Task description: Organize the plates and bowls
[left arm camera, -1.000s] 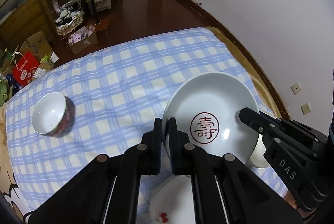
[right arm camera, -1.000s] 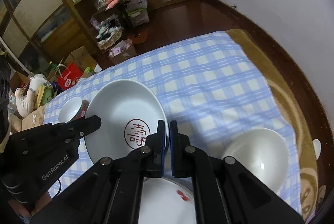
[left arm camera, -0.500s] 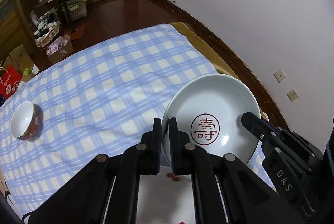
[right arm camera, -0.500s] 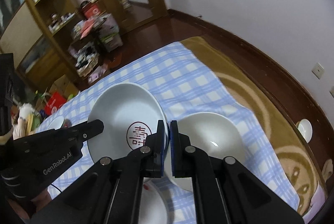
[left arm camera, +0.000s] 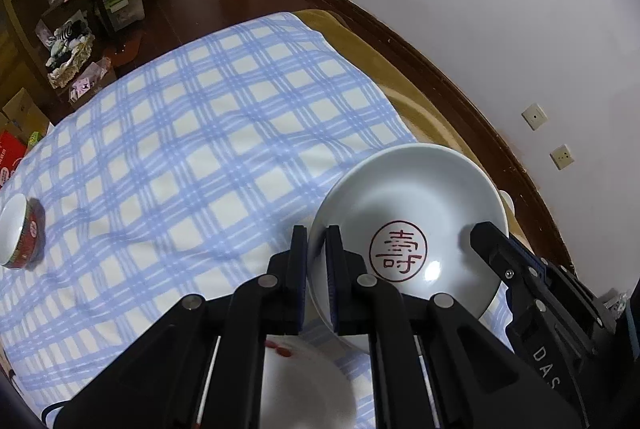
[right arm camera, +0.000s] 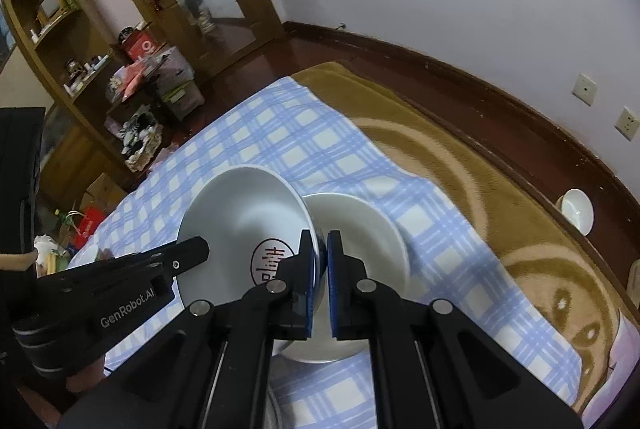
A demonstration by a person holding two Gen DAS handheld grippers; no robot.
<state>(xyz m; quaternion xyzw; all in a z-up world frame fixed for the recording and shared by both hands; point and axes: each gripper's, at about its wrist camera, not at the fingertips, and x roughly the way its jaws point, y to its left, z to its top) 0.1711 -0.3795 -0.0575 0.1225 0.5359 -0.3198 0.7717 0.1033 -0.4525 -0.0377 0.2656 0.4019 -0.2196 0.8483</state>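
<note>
Left wrist view: the left gripper (left arm camera: 316, 261) clamps the near-left rim of the stamped plate (left arm camera: 404, 233), held above the checked blanket (left arm camera: 200, 149).

Right wrist view: the right gripper (right arm camera: 319, 283) clamps the opposite rim; the white bowl (right arm camera: 360, 241) lies just beyond. Uneven lowering could twist the plate from either clamp, striking that bowl.

A home bedroom: checked blanket (left arm camera: 192, 149) on bed, cluttered wooden shelves (right arm camera: 60, 41).

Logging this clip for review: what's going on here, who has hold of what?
A person holds a gripper in each hand, and both are clamped on opposite rims of one plate with a red seal mark: the left gripper, the right gripper. The plate hangs over a plain white dish lying on the blue checked blanket. A small red-sided bowl sits apart.
</note>
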